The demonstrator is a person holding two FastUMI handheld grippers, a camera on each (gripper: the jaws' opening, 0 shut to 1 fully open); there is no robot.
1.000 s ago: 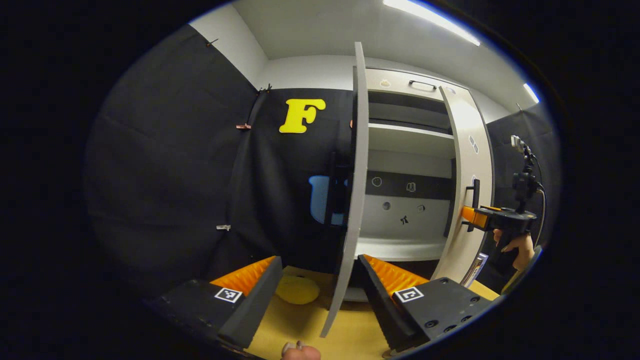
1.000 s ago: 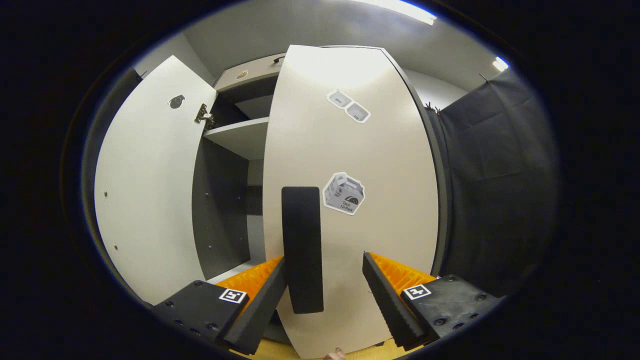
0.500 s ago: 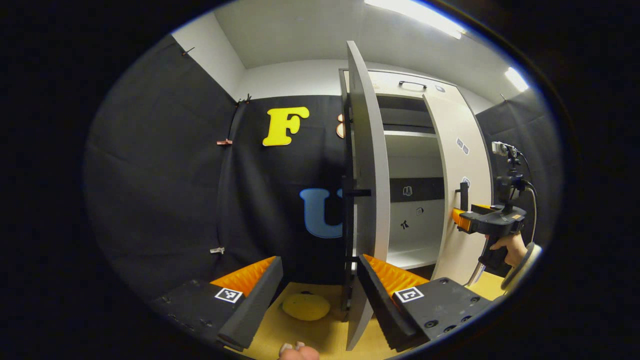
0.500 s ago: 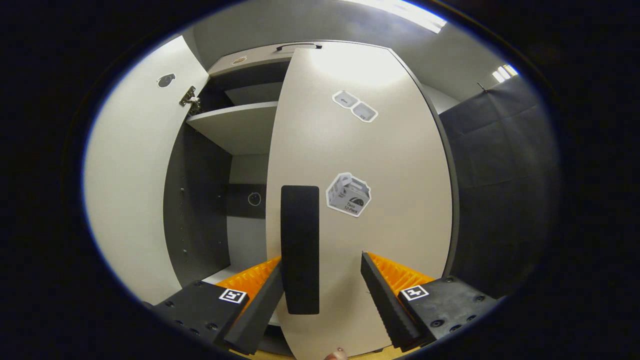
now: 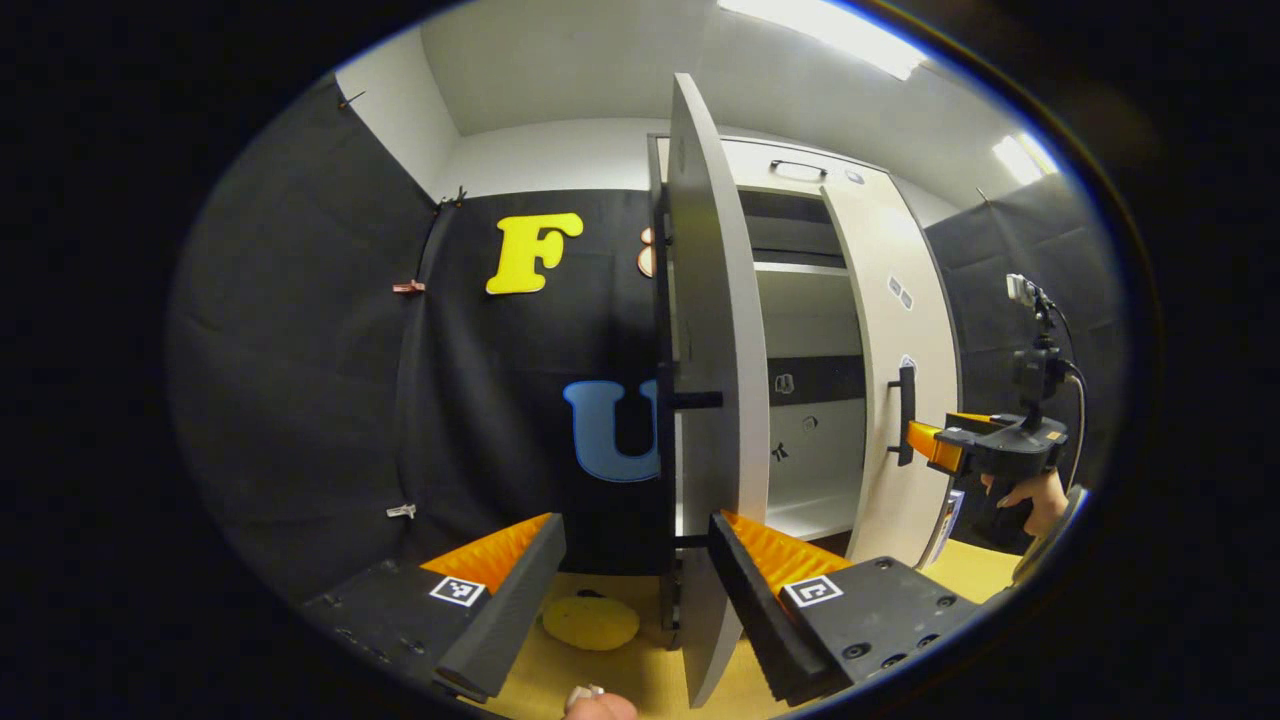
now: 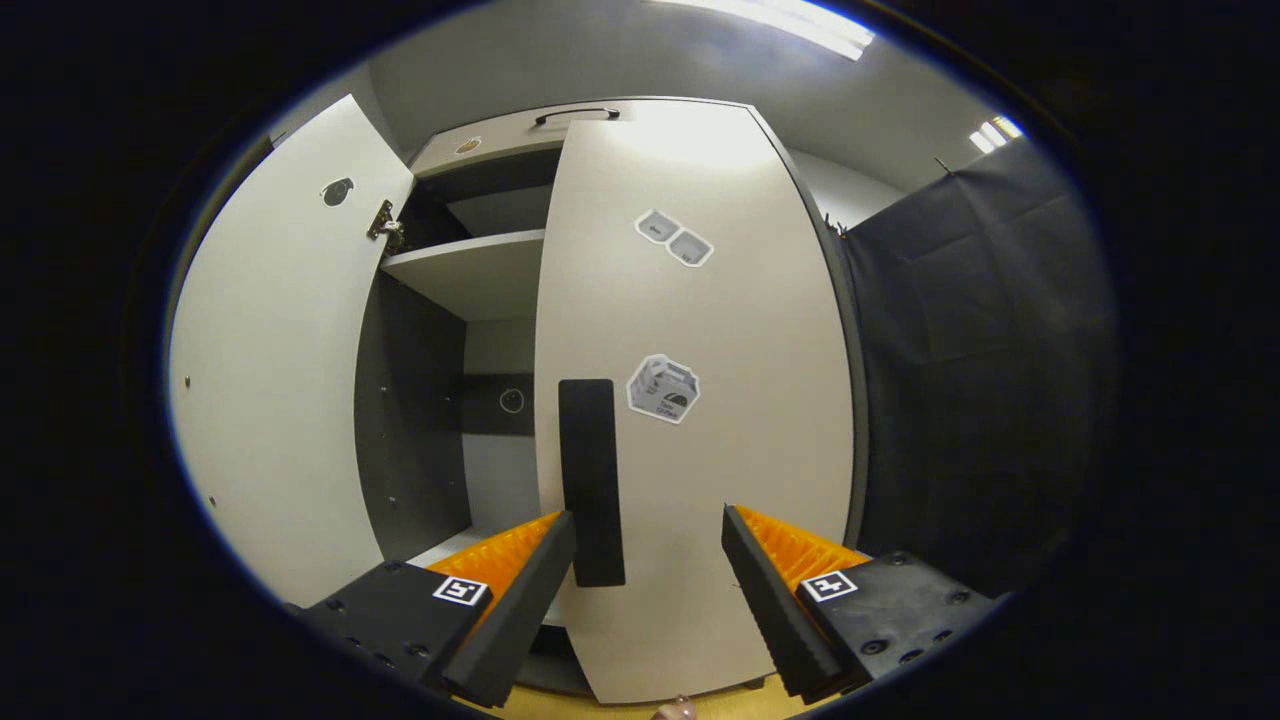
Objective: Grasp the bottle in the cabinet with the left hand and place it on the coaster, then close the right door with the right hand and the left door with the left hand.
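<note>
The left door (image 5: 712, 330) of the white cabinet (image 5: 800, 300) stands wide open, seen almost edge-on, with its black handle (image 5: 690, 400) at the edge. My left gripper (image 5: 630, 590) is open, and the door's lower edge lies between its fingers, close to the right one. A yellow coaster (image 5: 590, 622) lies on the wooden table (image 5: 640, 680) below. The right door (image 6: 700, 400) is nearly closed. My right gripper (image 6: 645, 580) is open, close in front of that door beside its black handle (image 6: 590, 480). A hand (image 5: 1025, 495) holds the right gripper (image 5: 930, 443).
Inside the cabinet an upper shelf (image 6: 470, 270) and a lower shelf (image 5: 810, 515) show through the gap between the doors. The left door's inner face (image 6: 270, 380) stands to the left of the right gripper. Black cloth walls (image 5: 320, 380) surround the booth.
The right door has swung further towards the cabinet, narrowing the gap. The right gripper has drawn back slightly from it. My left gripper has shifted left along the left door's edge.
</note>
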